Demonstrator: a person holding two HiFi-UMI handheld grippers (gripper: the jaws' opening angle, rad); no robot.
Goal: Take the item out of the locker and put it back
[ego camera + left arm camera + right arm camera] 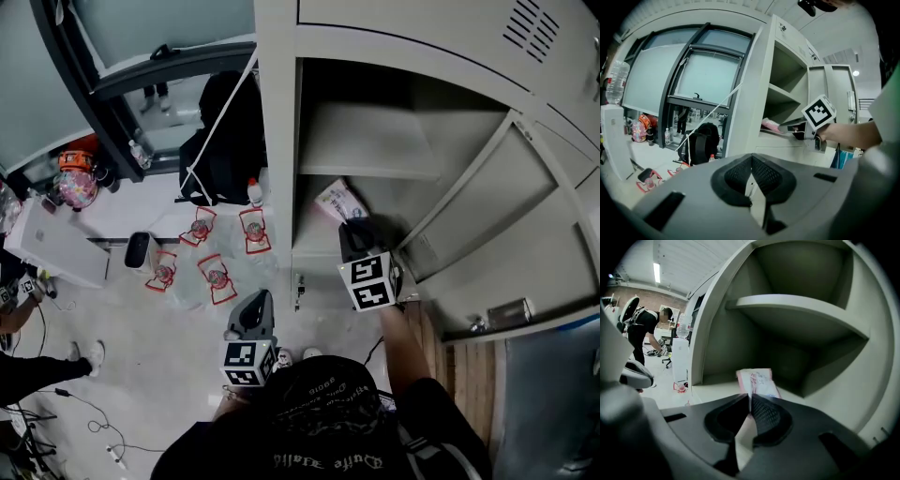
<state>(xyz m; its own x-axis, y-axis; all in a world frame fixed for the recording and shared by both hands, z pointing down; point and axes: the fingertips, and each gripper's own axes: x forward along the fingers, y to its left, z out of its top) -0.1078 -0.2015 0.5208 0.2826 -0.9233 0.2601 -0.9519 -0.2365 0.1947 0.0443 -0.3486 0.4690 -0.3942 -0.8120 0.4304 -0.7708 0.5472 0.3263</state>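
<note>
A pink-and-white packet (339, 200) lies on the lower shelf (314, 246) of the open grey locker (375, 141). My right gripper (354, 228) reaches into that compartment, and its jaws are shut on the packet's near edge. In the right gripper view the packet (757, 380) runs from the closed jaws (750, 397) out along the shelf. The left gripper view shows the same packet (771, 125) in front of the right gripper (790, 125). My left gripper (258, 305) hangs outside the locker, lower left, shut on nothing (751, 161).
The locker door (511, 239) stands open to the right. A black backpack (223, 141) leans by the window at the left. Several small bottles in red frames (211, 253) and a white box (56, 246) sit on the floor. An upper shelf (797, 310) spans the compartment.
</note>
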